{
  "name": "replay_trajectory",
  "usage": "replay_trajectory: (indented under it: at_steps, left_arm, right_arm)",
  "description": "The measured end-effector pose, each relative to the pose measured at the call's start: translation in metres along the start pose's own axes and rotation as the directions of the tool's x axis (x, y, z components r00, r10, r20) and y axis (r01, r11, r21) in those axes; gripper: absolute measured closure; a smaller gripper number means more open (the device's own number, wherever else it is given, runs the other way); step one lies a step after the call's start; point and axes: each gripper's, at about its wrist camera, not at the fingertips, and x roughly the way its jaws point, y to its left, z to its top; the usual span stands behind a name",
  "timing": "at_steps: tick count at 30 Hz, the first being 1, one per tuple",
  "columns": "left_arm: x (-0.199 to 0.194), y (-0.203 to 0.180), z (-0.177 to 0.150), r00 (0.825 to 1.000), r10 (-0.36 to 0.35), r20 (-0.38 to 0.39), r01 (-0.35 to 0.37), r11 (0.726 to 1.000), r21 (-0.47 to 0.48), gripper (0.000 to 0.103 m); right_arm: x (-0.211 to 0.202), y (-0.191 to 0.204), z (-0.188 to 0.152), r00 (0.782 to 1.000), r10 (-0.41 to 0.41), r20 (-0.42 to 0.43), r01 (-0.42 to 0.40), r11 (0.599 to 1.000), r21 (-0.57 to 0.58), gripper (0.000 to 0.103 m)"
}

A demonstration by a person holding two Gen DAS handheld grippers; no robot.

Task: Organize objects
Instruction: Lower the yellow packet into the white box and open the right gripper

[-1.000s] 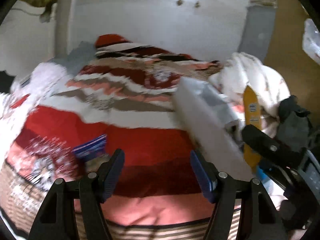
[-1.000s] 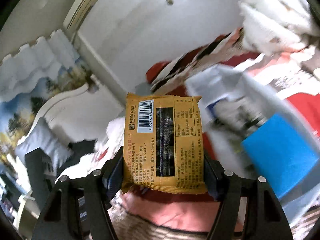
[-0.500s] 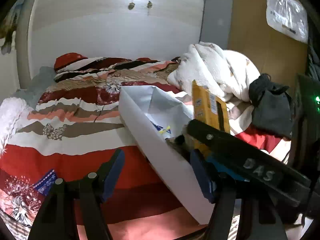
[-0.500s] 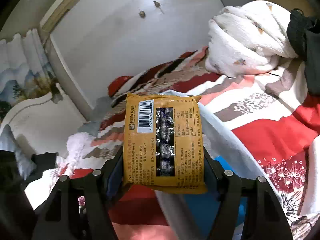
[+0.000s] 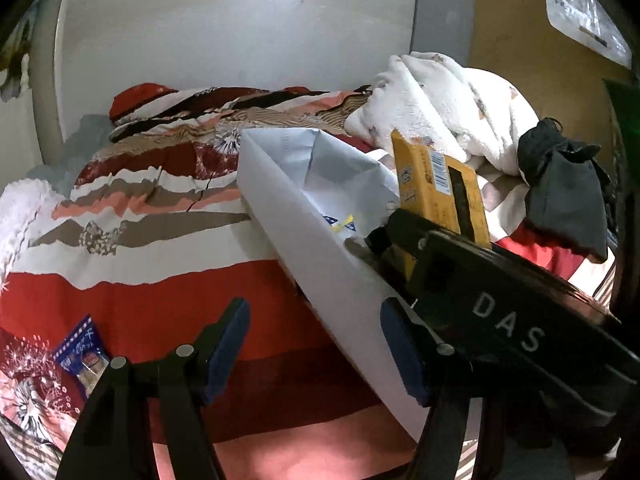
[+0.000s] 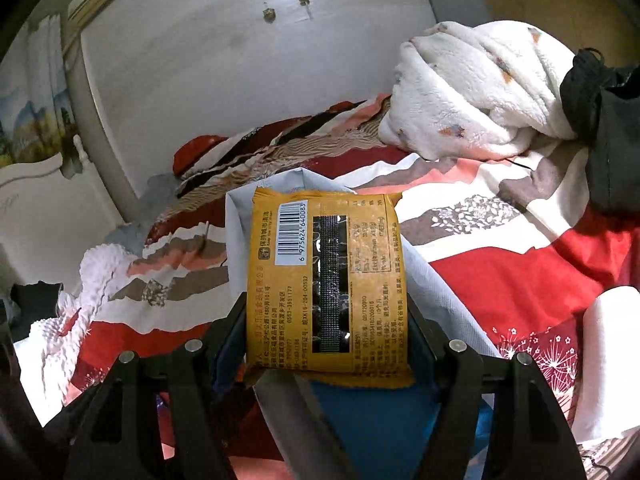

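My right gripper (image 6: 326,304) is shut on a flat orange snack packet (image 6: 324,280), barcode side up, and holds it over an open white box (image 6: 432,280) on the bed. Something blue (image 6: 380,420) lies in the box below the packet. In the left wrist view the same packet (image 5: 436,184) stands edge-on above the white box (image 5: 304,240), in the right gripper's jaws. My left gripper (image 5: 314,320) is open above the red bedspread. Its right finger is close beside the box's near wall and nothing is between its pads. A small blue packet (image 5: 82,354) lies on the bedspread at lower left.
The striped red, white and brown bedspread (image 5: 160,280) covers the bed. A white fluffy blanket (image 5: 444,100) and a dark garment (image 5: 564,192) are piled at the back right. A white headboard (image 6: 40,208) stands at the left, and a white soft roll (image 6: 608,360) lies near the right edge.
The left gripper has swung right, bringing the white box and the right gripper close into its view. The right gripper has turned toward the box, the orange packet still in it.
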Motion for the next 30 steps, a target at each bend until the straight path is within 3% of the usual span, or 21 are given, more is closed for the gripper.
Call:
replay_trajectory:
  at_steps: [5, 9, 16, 21, 30]
  left_arm:
    - [-0.003, 0.0, 0.0, 1.0, -0.009, 0.008, 0.009, 1.0, 0.003, 0.038]
    - [-0.004, -0.004, 0.0, 1.0, -0.011, 0.014, 0.011, 1.0, 0.008, 0.038]
    - [-0.004, -0.006, 0.001, 0.999, -0.037, 0.015, 0.037, 0.999, -0.005, 0.038]
    - [-0.009, -0.008, 0.0, 0.998, -0.048, 0.027, 0.048, 0.999, -0.004, 0.038]
    - [-0.008, 0.002, 0.003, 0.998, -0.049, 0.047, 0.051, 0.997, -0.052, 0.037]
  right_arm:
    - [-0.003, 0.001, -0.001, 1.0, -0.019, 0.011, 0.019, 0.999, -0.03, 0.032]
    - [-0.009, -0.006, -0.001, 0.999, -0.017, 0.041, 0.016, 1.0, 0.018, 0.032]
    - [-0.013, -0.021, 0.004, 0.994, 0.093, 0.054, -0.1, 0.983, 0.155, 0.031]
    - [-0.012, -0.031, 0.009, 0.984, 0.159, 0.076, -0.174, 0.95, 0.261, 0.031]
    - [-0.028, -0.014, 0.014, 0.969, 0.177, 0.175, -0.208, 0.962, 0.177, 0.031]
